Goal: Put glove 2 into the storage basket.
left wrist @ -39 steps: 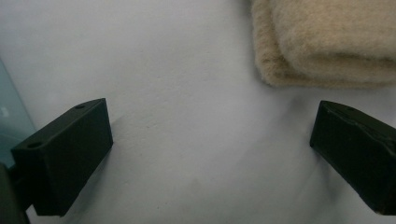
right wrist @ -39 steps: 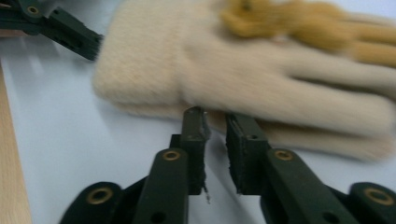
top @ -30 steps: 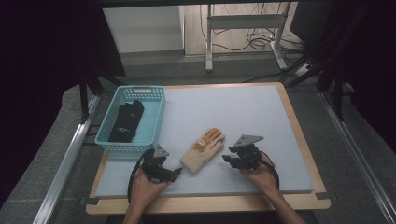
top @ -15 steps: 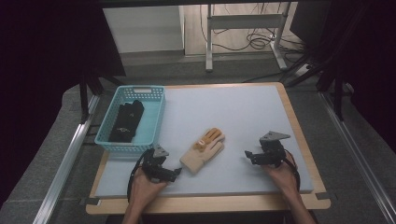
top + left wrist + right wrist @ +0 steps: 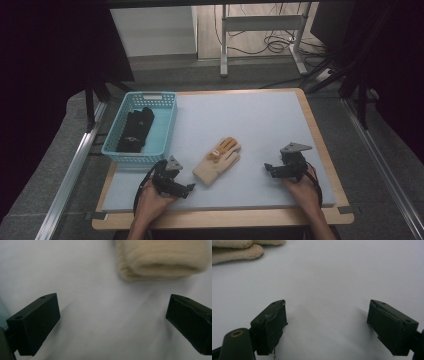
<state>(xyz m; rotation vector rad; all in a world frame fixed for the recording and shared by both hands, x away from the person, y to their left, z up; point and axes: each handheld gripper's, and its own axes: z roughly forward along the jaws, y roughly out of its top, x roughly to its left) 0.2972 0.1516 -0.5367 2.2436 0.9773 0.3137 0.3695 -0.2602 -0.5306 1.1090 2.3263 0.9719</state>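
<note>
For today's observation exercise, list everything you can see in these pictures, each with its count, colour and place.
Glove: one, cream with orange patches, lying flat on the mat between the two tools.
Basket: one, light blue plastic, at the mat's left edge.
Dark gloves: black, count unclear, inside the basket.
Mat: one, pale blue-grey, covering the table.
Table: one, wooden rim.
Left tool: one, black, open, near the glove's cuff.
Right tool: one, black, open, jaws just opened, nothing between them.

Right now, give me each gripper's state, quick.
Left gripper: open, holding nothing, near the cream glove's cuff.
Right gripper: open after its jaws just widened, nothing between them.
</note>
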